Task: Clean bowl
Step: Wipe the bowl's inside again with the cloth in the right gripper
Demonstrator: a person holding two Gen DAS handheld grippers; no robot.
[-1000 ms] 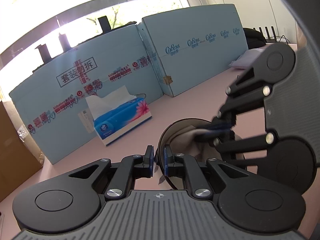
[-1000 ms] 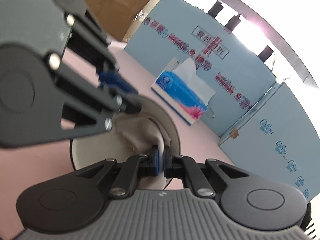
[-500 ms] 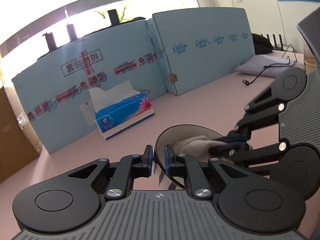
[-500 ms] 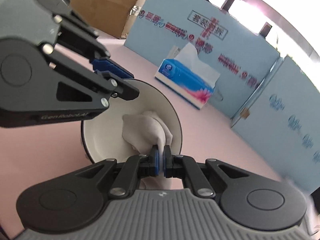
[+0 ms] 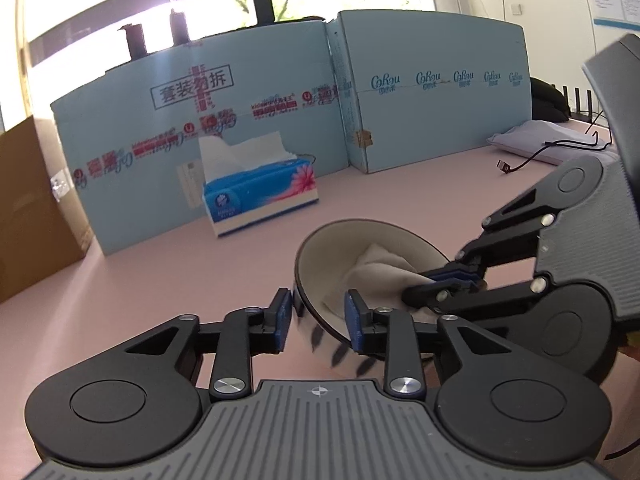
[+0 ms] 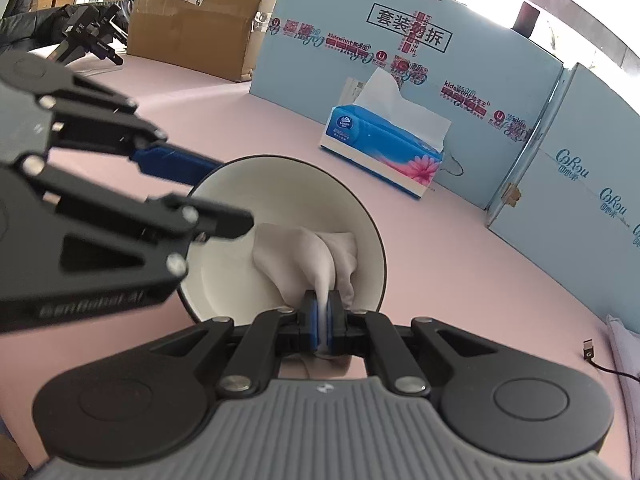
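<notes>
Bowl [image 6: 360, 216]: on the pink table [image 5: 400, 196], cloth [image 6: 304, 252] inside.
Left gripper [image 5: 318, 316]: jaws just opening, straddling the bowl's rim, not pressing.
Right gripper [image 6: 320, 320]: jaws clamped on cloth.
Behind: tissue box [image 5: 260, 196]; blue cartons [image 5: 440, 92] reading "CoRou", "kidswant".

Black gripper [image 5: 318, 322] linkages; blue pads; silver screws; ribbed grey housing

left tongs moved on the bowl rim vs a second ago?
Yes. The left tongs have just been opening: blue pads now stand apart around the bowl rim, no longer clamping it.
</notes>
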